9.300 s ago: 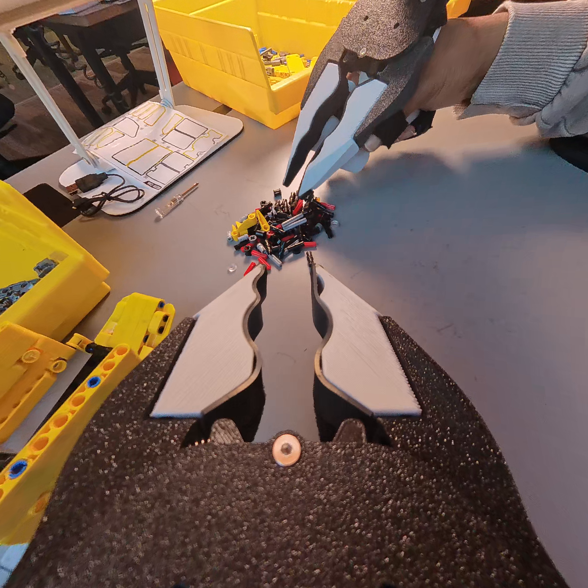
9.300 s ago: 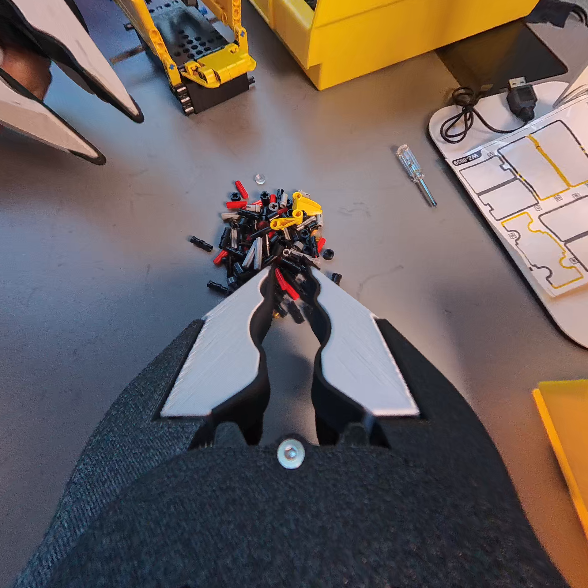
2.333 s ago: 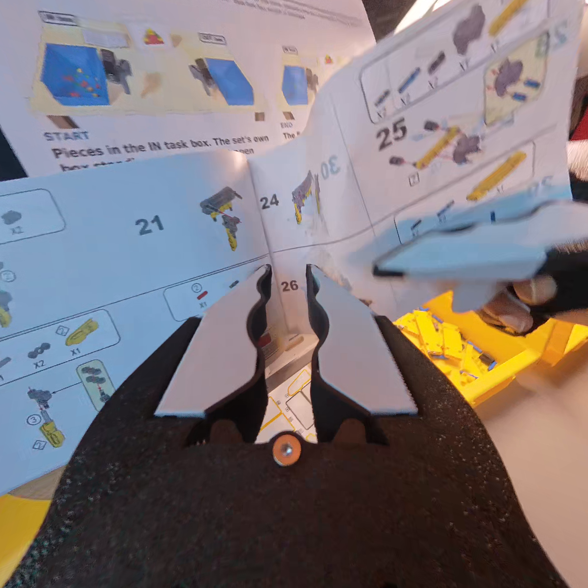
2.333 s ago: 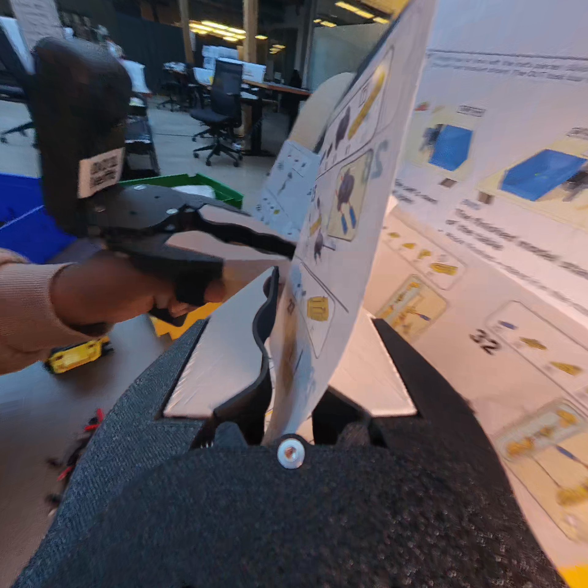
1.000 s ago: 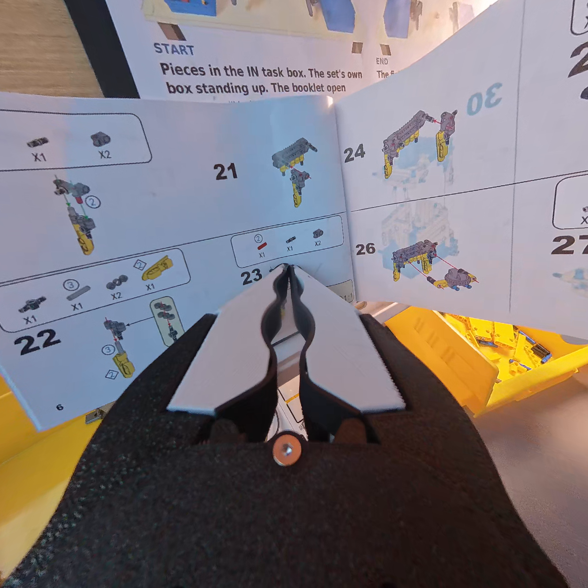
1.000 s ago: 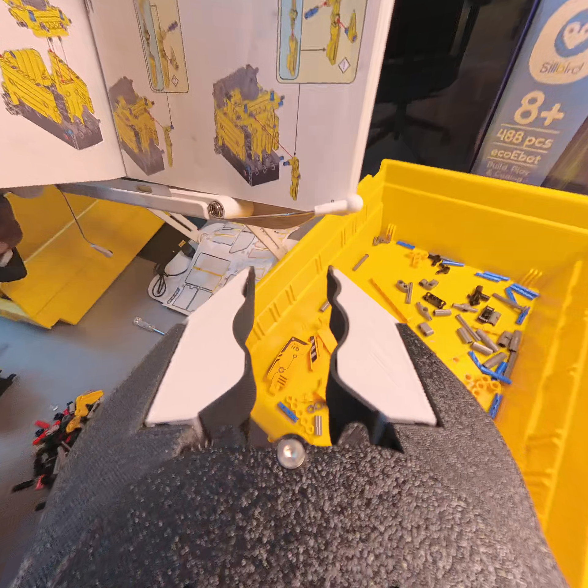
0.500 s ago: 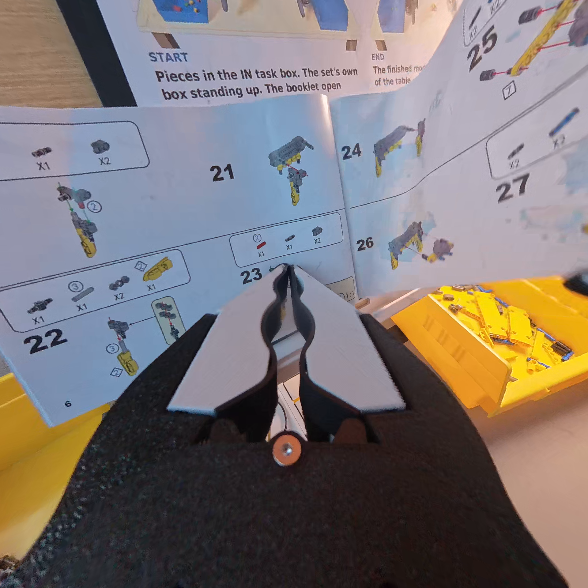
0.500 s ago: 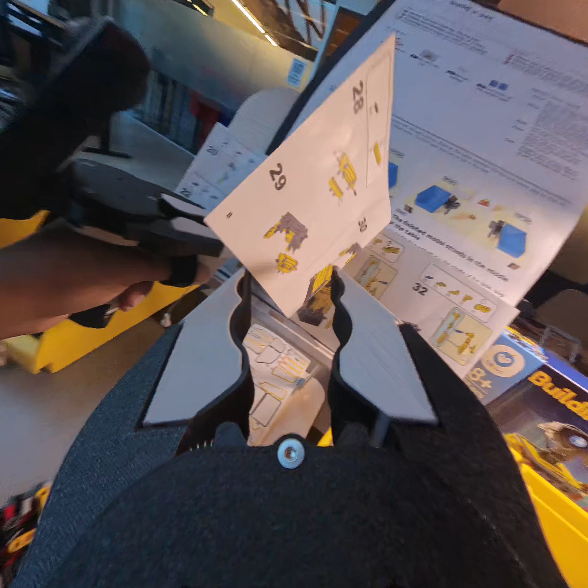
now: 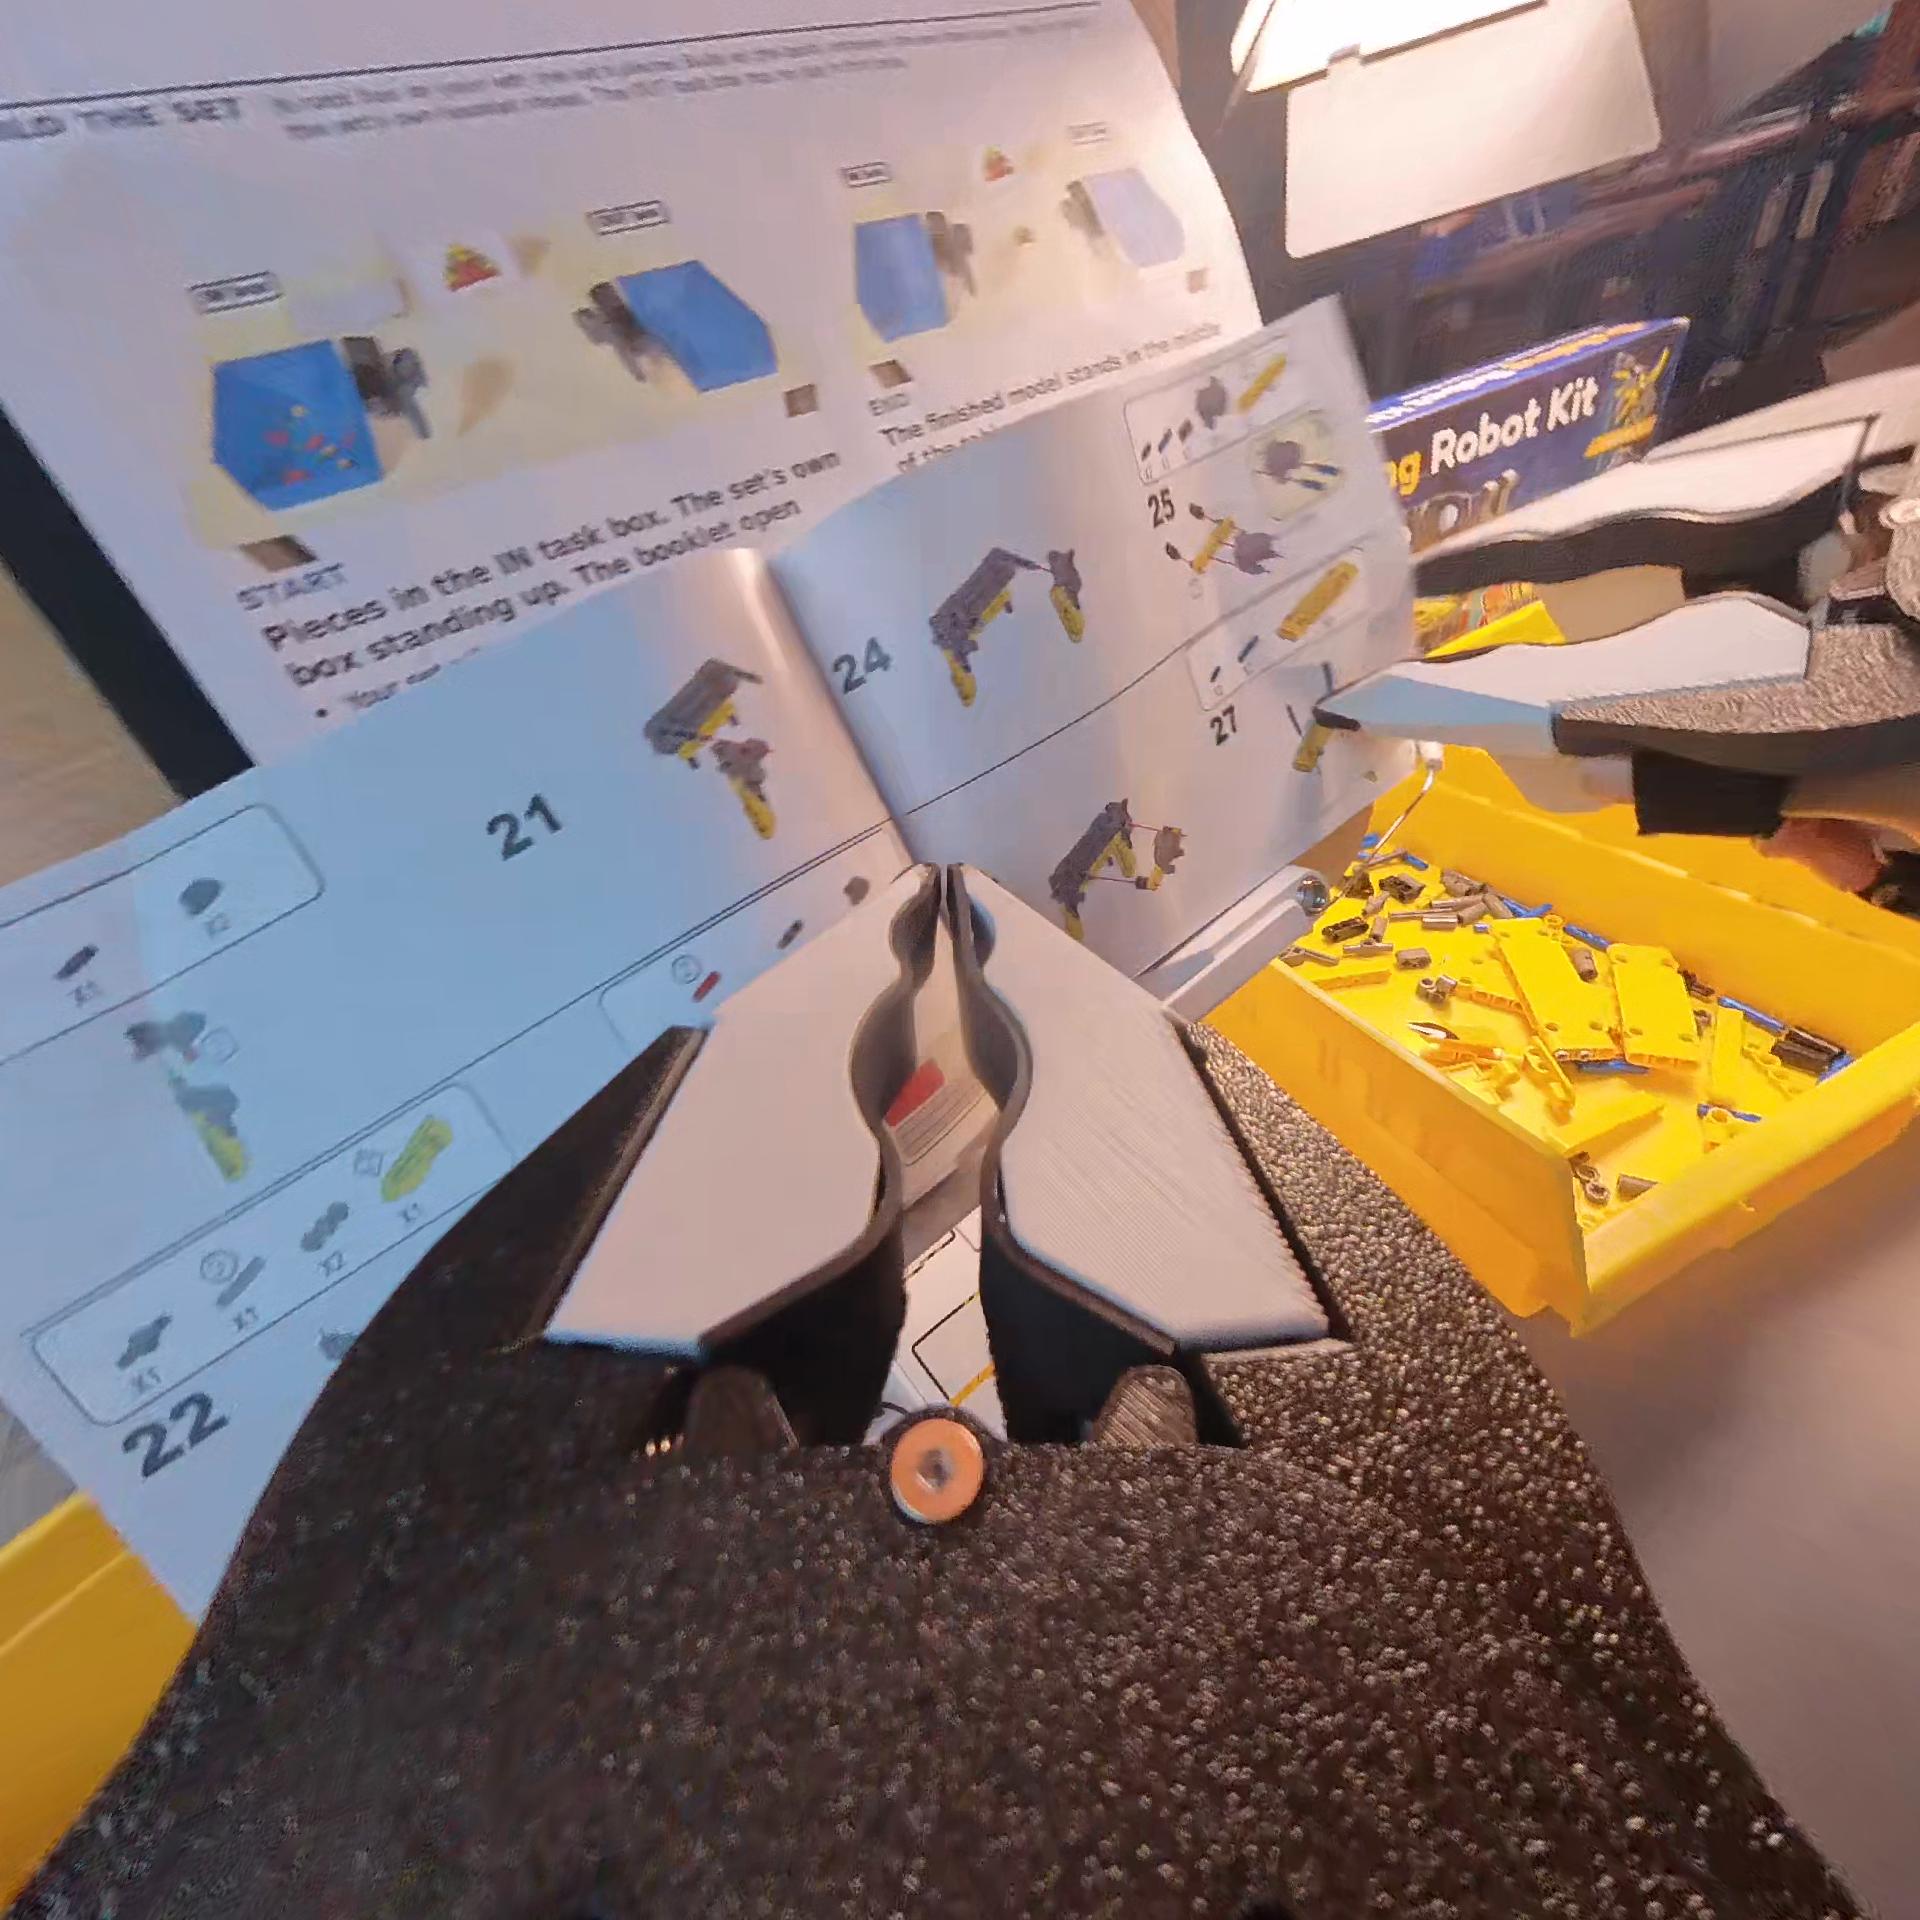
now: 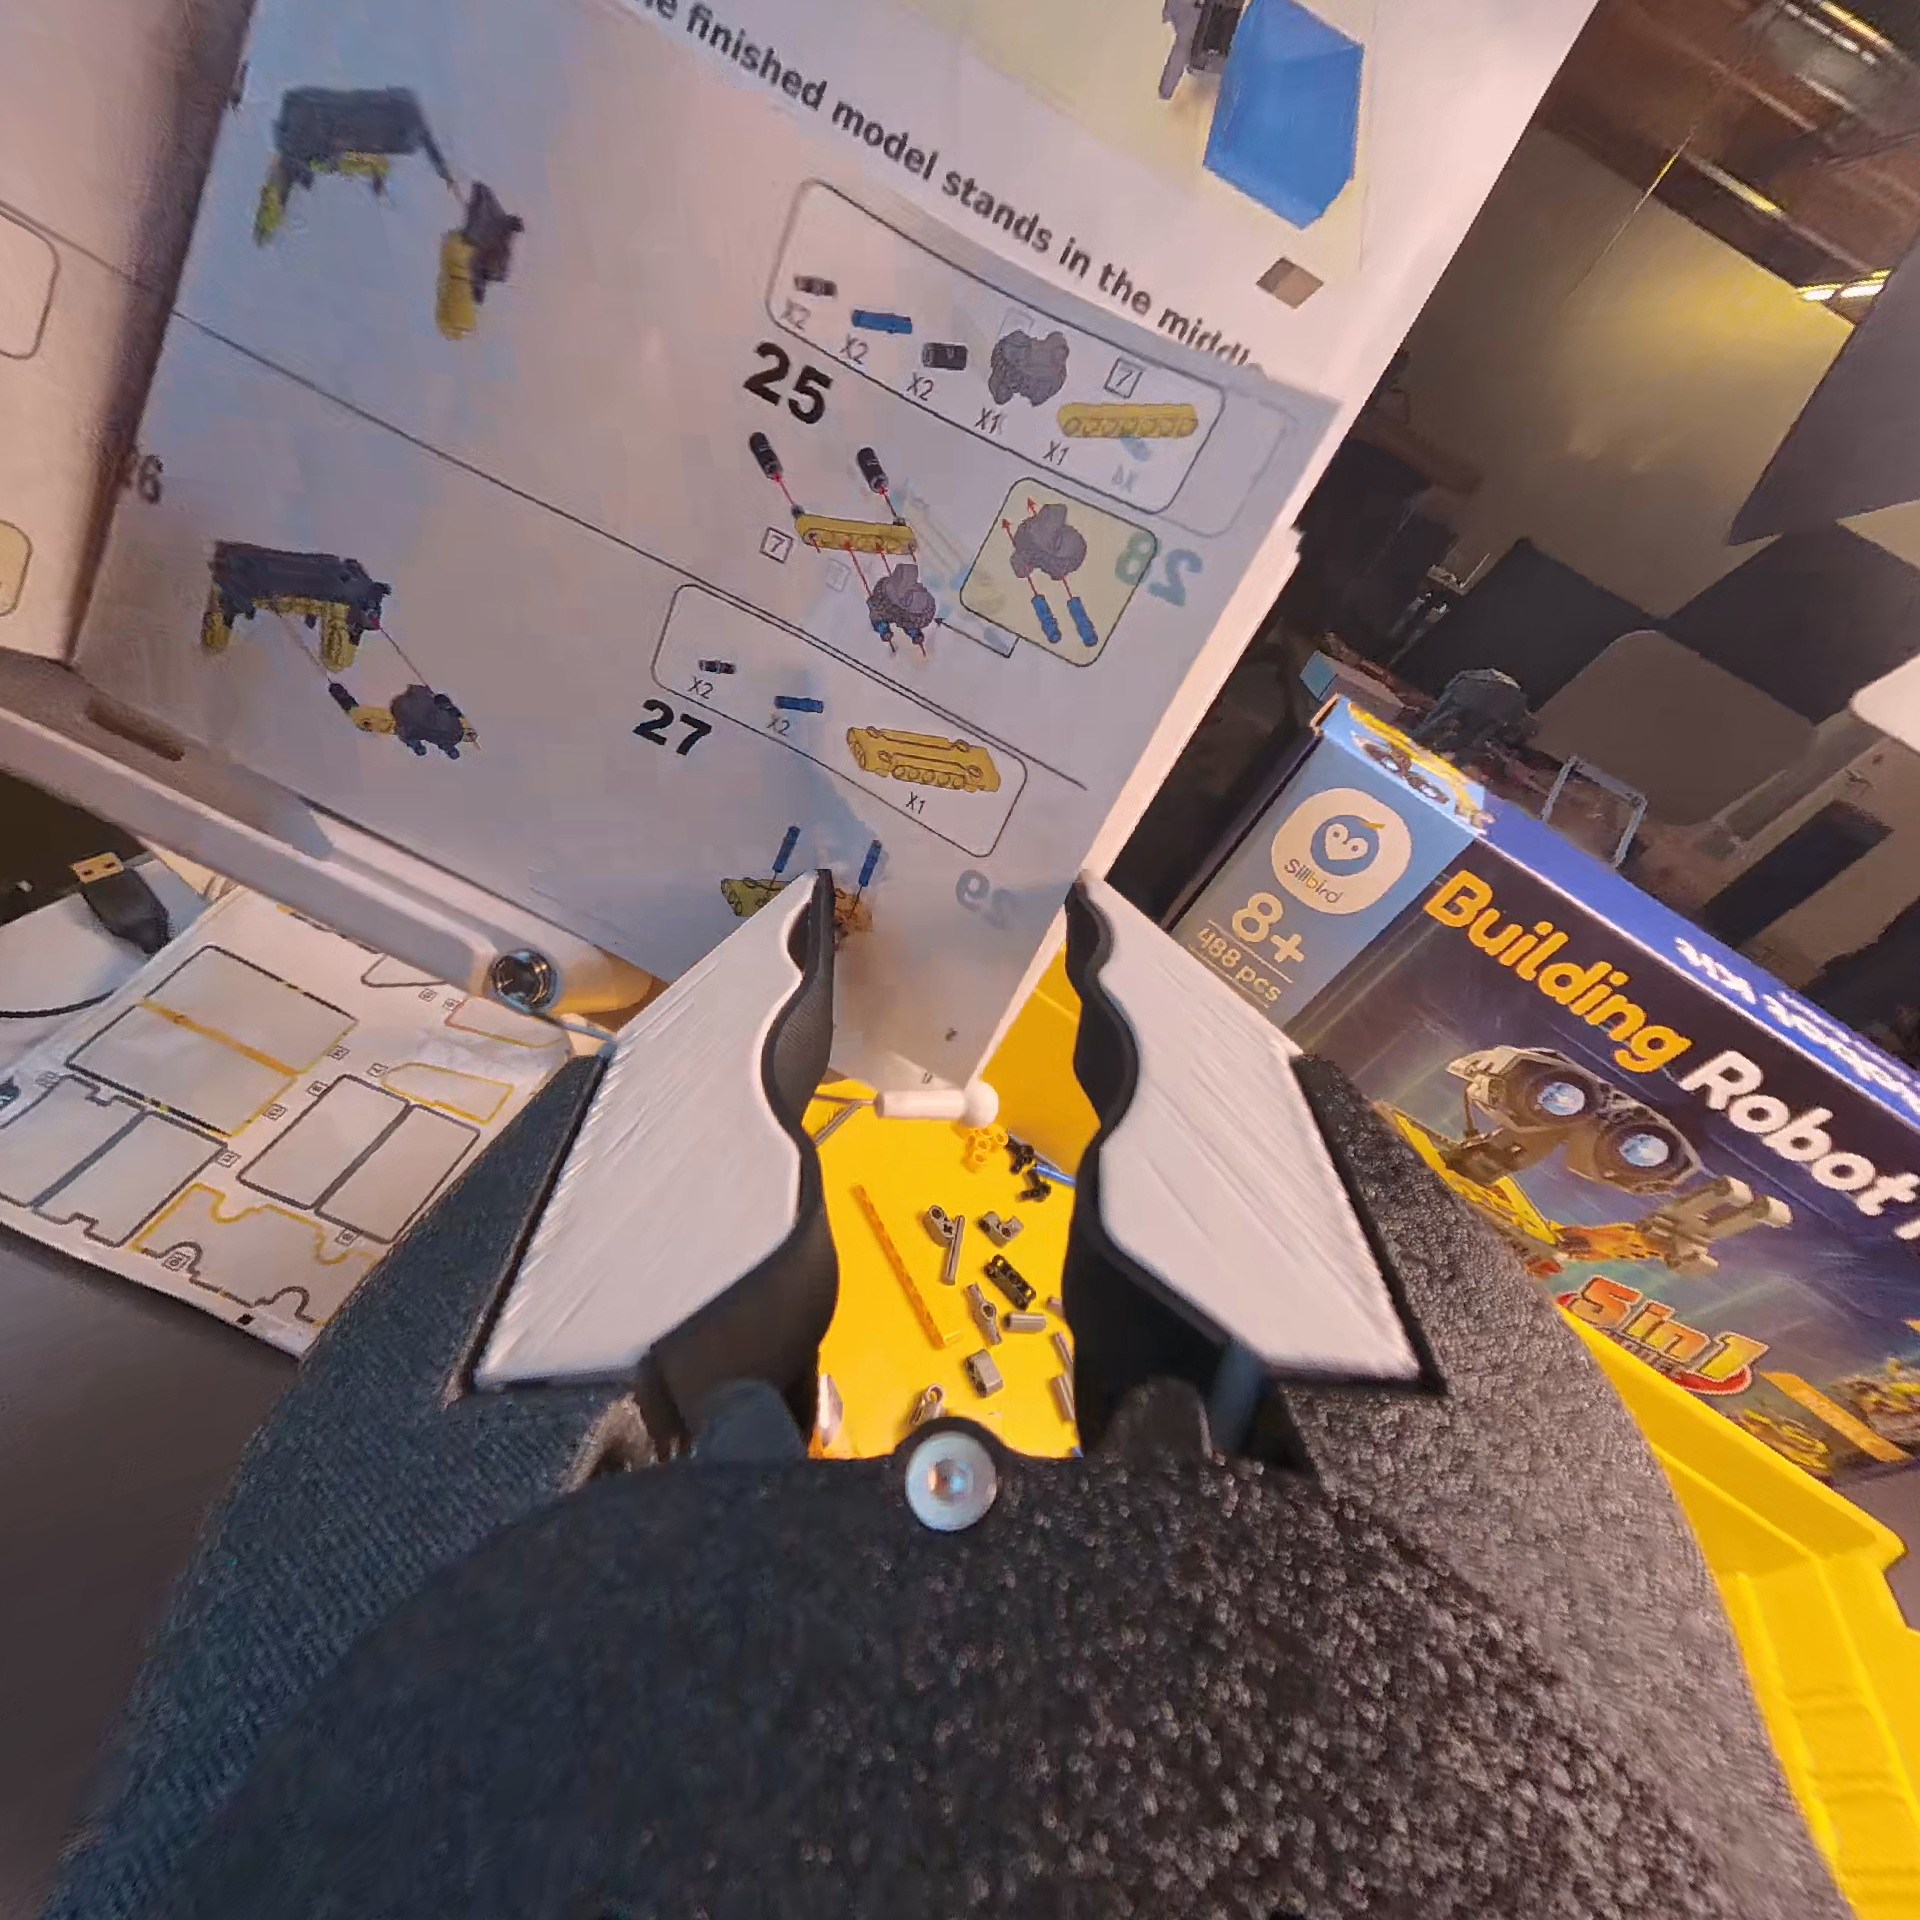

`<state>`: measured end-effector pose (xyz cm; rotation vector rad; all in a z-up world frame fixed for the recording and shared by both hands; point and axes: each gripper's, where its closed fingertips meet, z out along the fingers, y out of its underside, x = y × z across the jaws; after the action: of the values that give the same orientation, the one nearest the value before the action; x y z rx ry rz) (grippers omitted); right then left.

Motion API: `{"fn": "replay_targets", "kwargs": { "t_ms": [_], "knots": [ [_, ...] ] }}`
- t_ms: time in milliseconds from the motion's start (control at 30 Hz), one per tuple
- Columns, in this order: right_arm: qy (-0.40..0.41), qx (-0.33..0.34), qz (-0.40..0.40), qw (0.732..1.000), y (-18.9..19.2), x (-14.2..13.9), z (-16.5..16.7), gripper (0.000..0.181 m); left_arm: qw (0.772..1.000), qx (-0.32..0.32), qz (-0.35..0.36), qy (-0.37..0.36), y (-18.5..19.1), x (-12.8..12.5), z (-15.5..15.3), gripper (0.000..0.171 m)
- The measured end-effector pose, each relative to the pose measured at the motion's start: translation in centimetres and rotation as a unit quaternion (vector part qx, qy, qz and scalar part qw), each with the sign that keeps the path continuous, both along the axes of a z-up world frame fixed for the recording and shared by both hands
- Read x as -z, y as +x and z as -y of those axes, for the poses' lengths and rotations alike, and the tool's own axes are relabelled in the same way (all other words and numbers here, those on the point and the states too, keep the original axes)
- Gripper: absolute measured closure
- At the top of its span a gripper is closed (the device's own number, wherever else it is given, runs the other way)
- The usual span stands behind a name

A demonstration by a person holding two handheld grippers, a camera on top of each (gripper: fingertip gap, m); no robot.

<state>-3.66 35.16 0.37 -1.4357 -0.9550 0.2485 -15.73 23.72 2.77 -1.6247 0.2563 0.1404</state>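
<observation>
An open instruction booklet [image 9: 582, 790] stands on a white stand [image 10: 312, 862]. My left gripper [image 9: 943, 875] is shut, its tips pinching the booklet's lower edge by the spine. My right gripper [image 10: 948, 891] is open, and the lower right corner of the booklet's right page [image 10: 644, 540] lies between its fingers without being clamped. In the left wrist view the right gripper [image 9: 1371, 644] comes in from the right, its lower fingertip [image 9: 1340, 717] touching the right page's edge.
A large printed sheet [image 9: 520, 260] stands behind the booklet. A yellow bin [image 9: 1558, 1226] of small grey, blue and yellow parts sits below right, also in the right wrist view [image 10: 1787, 1579]. A blue kit box [image 10: 1558, 1091] stands behind it. The stand's base with a sticker sheet [image 10: 208, 1091] and a USB plug [image 10: 114, 894] lie left. The left gripper's tips are roughly 15 centimetres from the right gripper's.
The lifted page has come down flat on the right side of the booklet. My right gripper has swung to that page's lower corner, still open. My left gripper stays shut at the lower edge.
</observation>
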Motion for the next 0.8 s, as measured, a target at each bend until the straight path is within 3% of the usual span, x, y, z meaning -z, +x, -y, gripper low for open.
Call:
{"fn": "replay_targets", "kwargs": {
  "t_ms": [133,233,500,600,700,800],
  "knots": [
    [0.011,0.000,0.004,1.000,0.0,-0.9,-0.7,0.136,0.995,-0.027,-0.072,-0.068,0.1,2.4,-1.5,0.167],
    [-0.003,-0.001,0.000,1.000,0.6,-0.4,-0.8,0.128,0.992,-0.038,-0.103,-0.062,-0.8,3.0,-1.8,0.171],
    [-0.025,0.011,-0.004,1.000,3.3,1.0,-0.9,0.129,0.995,-0.037,-0.059,-0.069,-2.0,3.6,-0.4,0.171],
    [0.007,-0.006,-0.046,0.999,3.5,-1.8,1.1,0.131,0.997,-0.044,-0.001,-0.064,-3.8,3.6,0.8,0.168],
    [0.062,-0.061,-0.066,0.994,1.7,-4.9,5.3,0.141,0.996,-0.070,0.021,-0.057,-6.3,3.9,1.7,0.167],
    [0.058,-0.143,-0.024,0.988,-2.2,-3.9,9.5,0.157,0.994,-0.081,0.049,-0.050,-7.6,3.8,2.3,0.169]
  ]
}}
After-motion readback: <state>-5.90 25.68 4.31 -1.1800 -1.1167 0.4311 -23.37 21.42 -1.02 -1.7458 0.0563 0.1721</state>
